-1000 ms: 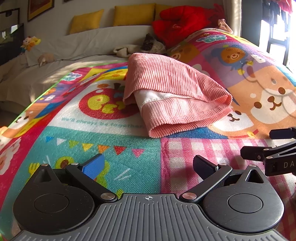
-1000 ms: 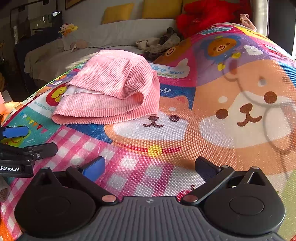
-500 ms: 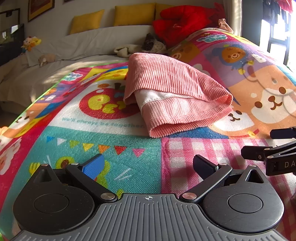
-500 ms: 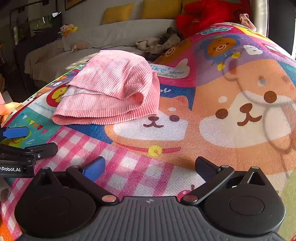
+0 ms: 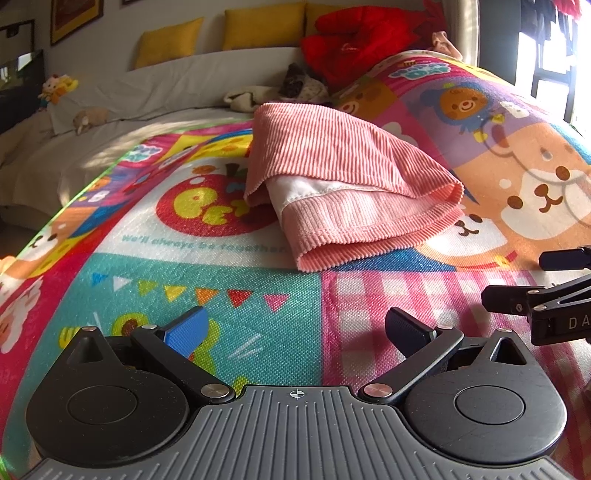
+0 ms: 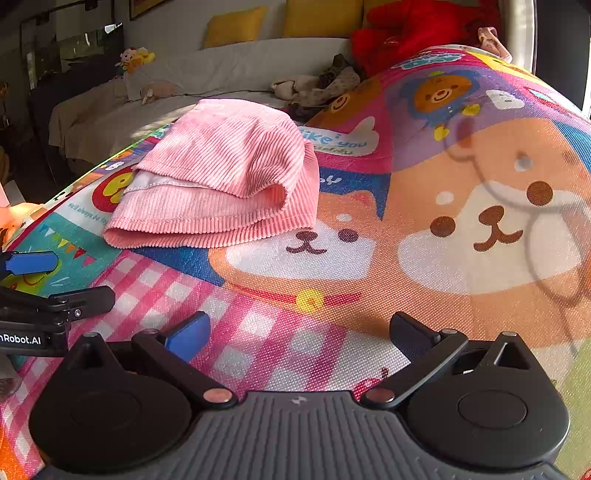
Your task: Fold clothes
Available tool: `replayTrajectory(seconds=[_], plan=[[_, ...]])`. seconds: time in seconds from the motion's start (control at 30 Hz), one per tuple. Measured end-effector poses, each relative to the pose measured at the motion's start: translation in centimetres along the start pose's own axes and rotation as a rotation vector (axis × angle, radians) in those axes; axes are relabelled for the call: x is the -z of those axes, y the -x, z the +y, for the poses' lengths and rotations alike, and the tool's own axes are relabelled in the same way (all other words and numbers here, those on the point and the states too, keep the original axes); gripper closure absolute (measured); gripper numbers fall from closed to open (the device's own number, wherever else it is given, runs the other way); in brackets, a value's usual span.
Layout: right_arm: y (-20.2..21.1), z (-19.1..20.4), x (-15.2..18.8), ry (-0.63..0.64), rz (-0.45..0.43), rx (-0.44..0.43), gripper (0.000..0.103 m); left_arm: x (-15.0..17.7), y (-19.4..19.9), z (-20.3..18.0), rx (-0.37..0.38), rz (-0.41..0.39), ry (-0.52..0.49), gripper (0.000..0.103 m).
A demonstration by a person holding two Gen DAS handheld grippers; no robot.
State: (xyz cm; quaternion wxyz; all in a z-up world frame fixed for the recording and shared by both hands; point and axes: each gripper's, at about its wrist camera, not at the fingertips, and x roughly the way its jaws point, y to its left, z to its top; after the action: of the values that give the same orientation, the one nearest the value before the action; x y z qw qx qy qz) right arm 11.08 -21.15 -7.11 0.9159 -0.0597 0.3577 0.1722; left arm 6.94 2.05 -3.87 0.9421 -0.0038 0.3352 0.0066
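Now the pink ribbed garment (image 5: pixel 343 199) lies folded into a thick bundle on the cartoon play mat (image 5: pixel 221 291), its doubled hem facing the cameras and a strip of white lining showing at the fold. It rests partly over the red apple print (image 5: pixel 207 206) and beside the small bear face. The left gripper (image 5: pixel 295 328) sits low over the teal and pink-check patches, its 2 fingers spread wide with nothing between them, well short of the garment. The right gripper (image 6: pixel 299 332) hangs over the pink-check patch and the large bear print, fingers likewise spread and empty. Each gripper shows at the edge of the other's view, side by side. Behind the mat stand a grey sofa (image 5: pixel 177 85) with yellow cushions (image 5: pixel 258 26) and a red heap (image 5: pixel 362 40).
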Motion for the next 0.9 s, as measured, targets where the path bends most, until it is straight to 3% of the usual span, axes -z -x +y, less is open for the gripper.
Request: replayTrajectory(seconds=[0.9], plan=[[0.04, 0.02, -0.02, 0.000, 0.000, 0.000, 0.000, 0.04, 0.17, 0.55, 0.028, -0.012, 0.029, 0.000]])
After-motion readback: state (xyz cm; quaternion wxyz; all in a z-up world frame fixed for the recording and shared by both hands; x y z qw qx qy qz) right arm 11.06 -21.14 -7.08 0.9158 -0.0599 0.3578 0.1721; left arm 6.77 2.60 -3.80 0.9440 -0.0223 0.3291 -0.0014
